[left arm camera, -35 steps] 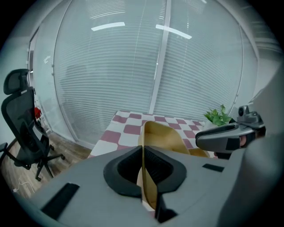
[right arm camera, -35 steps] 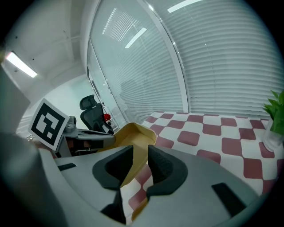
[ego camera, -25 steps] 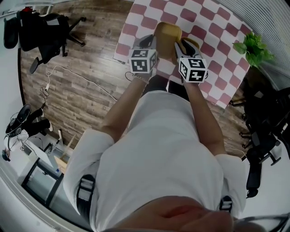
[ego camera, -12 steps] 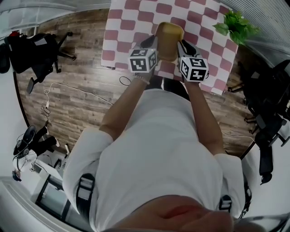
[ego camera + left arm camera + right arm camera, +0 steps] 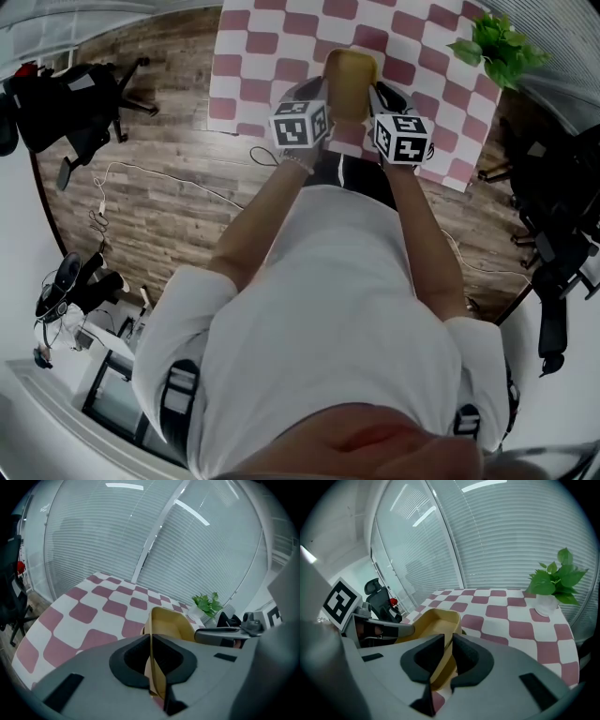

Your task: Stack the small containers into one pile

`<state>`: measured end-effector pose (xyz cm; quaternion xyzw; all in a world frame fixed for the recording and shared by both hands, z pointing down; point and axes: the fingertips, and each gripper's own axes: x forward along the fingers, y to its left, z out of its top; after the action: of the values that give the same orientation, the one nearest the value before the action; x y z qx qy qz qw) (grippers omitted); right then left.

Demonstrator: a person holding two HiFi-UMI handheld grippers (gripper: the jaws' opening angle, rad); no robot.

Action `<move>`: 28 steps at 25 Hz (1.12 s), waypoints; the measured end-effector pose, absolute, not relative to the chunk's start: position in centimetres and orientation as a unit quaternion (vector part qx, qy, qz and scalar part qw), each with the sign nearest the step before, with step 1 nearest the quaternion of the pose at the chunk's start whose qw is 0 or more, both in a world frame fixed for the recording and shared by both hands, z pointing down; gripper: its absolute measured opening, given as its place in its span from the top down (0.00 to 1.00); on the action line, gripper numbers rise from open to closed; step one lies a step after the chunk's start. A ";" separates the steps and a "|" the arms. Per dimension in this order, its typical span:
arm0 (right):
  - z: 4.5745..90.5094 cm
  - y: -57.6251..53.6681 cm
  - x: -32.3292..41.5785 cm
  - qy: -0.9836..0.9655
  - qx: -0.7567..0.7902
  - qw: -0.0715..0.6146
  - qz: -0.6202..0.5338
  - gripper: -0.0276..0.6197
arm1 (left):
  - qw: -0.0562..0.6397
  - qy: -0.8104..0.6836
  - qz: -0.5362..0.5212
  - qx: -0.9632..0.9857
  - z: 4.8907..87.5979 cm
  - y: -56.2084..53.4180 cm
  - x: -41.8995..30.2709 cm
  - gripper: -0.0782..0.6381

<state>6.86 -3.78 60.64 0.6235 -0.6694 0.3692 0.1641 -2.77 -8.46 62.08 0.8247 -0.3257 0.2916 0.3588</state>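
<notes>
A yellow open container (image 5: 349,82) hangs over the near edge of the pink-and-white checkered table (image 5: 281,37), between my two grippers. My left gripper (image 5: 317,92) is shut on the container's left wall; in the left gripper view the thin wall (image 5: 171,623) is pinched between the pads (image 5: 140,656). My right gripper (image 5: 382,94) has just been closing, and its jaws stand a narrow gap apart around the right wall (image 5: 436,620). I see no pad pressing there.
A potted green plant (image 5: 497,52) stands at the table's far right corner. Black office chairs sit on the wooden floor at the left (image 5: 66,94) and right (image 5: 562,272). A white cable (image 5: 169,178) trails over the floor at the left.
Both grippers and the yellow container have kept together in front of the person while the table has shifted under them. The plant now sits further right in the head view.
</notes>
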 end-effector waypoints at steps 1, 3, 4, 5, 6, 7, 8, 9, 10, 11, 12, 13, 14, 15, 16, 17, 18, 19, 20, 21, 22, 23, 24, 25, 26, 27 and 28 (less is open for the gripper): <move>61.1 -3.5 6.9 -0.668 0.621 0.167 0.374 0.84 | 0.361 -0.325 0.296 0.823 62.5 -8.2 -2.8 0.83; 62.0 -3.2 7.0 -0.664 0.619 0.169 0.384 0.85 | 0.362 -0.323 0.304 0.820 63.4 -7.9 -2.6 0.83; 62.4 -3.2 7.1 -0.662 0.619 0.169 0.387 0.85 | 0.362 -0.323 0.308 0.818 63.8 -7.9 -2.6 0.83; 62.8 -3.1 7.2 -0.660 0.619 0.170 0.391 0.85 | 0.362 -0.323 0.312 0.817 64.2 -7.8 -2.5 0.83; 63.1 -3.1 7.2 -0.659 0.618 0.171 0.394 0.85 | 0.362 -0.323 0.316 0.815 64.6 -7.8 -2.5 0.83; 63.4 -3.1 7.2 -0.658 0.618 0.171 0.396 0.85 | 0.361 -0.323 0.321 0.814 64.9 -7.8 -2.4 0.83; 63.7 -3.2 7.3 -0.657 0.617 0.172 0.397 0.85 | 0.357 -0.322 0.325 0.814 65.1 -7.8 -2.4 0.83; 63.8 -3.2 7.4 -0.657 0.617 0.172 0.398 0.85 | 0.352 -0.321 0.329 0.816 65.2 -7.9 -2.3 0.83; 64.0 -3.2 7.4 -0.656 0.617 0.172 0.400 0.85 | 0.346 -0.319 0.331 0.818 65.2 -7.9 -2.3 0.83; 64.0 -3.2 7.6 -0.654 0.618 0.172 0.400 0.85 | 0.337 -0.317 0.332 0.822 65.0 -8.0 -2.3 0.83; 63.9 -3.2 7.7 -0.653 0.619 0.173 0.399 0.84 | 0.327 -0.316 0.331 0.827 64.7 -8.1 -2.3 0.82; 63.7 -3.1 7.9 -0.653 0.621 0.173 0.397 0.82 | 0.314 -0.315 0.329 0.833 64.2 -8.2 -2.3 0.77; 63.4 -3.1 8.0 -0.655 0.623 0.173 0.391 0.82 | 0.295 -0.314 0.326 0.841 63.7 -8.3 -2.3 0.72; 63.0 -3.2 8.0 -0.659 0.624 0.173 0.384 0.82 | 0.273 -0.313 0.324 0.850 63.1 -8.5 -2.3 0.73; 62.7 -3.2 7.9 -0.663 0.624 0.172 0.376 0.84 | 0.250 -0.311 0.321 0.859 62.7 -8.6 -2.3 0.75; 62.5 -3.2 7.7 -0.668 0.624 0.171 0.368 0.86 | 0.229 -0.307 0.320 0.866 62.4 -8.7 -2.1 0.82; 62.4 -3.3 7.6 -0.672 0.623 0.171 0.362 0.87 | 0.213 -0.300 0.323 0.872 62.3 -8.6 -1.9 0.83; 62.5 -3.3 7.3 -0.676 0.621 0.171 0.357 0.87 | 0.201 -0.292 0.327 0.876 62.5 -8.5 -1.6 0.84; 62.8 -3.3 7.1 -0.678 0.619 0.173 0.355 0.88 | 0.195 -0.287 0.332 0.877 62.9 -8.4 -1.5 0.84; 63.2 -3.2 6.8 -0.680 0.618 0.175 0.354 0.88 | 0.193 -0.284 0.335 0.877 63.4 -8.4 -1.5 0.84; 63.6 -3.1 6.6 -0.681 0.616 0.178 0.353 0.88 | 0.192 -0.283 0.338 0.877 63.9 -8.4 -1.5 0.84; 64.1 -3.1 6.4 -0.682 0.615 0.182 0.351 0.88 | 0.192 -0.283 0.340 0.876 64.3 -8.4 -1.5 0.84; 64.5 -3.0 6.3 -0.683 0.615 0.188 0.347 0.88 | 0.191 -0.283 0.342 0.875 64.7 -8.4 -1.6 0.84; 64.9 -3.0 6.3 -0.684 0.616 0.192 0.341 0.88 | 0.189 -0.283 0.345 0.875 65.1 -8.5 -1.7 0.84; 65.1 -3.0 6.4 -0.685 0.618 0.195 0.333 0.89 | 0.184 -0.283 0.349 0.874 65.4 -8.5 -1.7 0.84; 65.3 -3.1 6.4 -0.687 0.619 0.197 0.325 0.90 | 0.178 -0.283 0.352 0.874 65.6 -8.5 -1.8 0.84; 65.3 -3.1 6.4 -0.689 0.620 0.200 0.318 0.90 | 0.170 -0.283 0.355 0.875 65.8 -8.5 -1.8 0.84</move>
<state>6.44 -3.10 65.34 0.6196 -0.6892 0.3176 0.2003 -1.77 -8.47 65.76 0.8746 -0.2832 0.3548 0.1701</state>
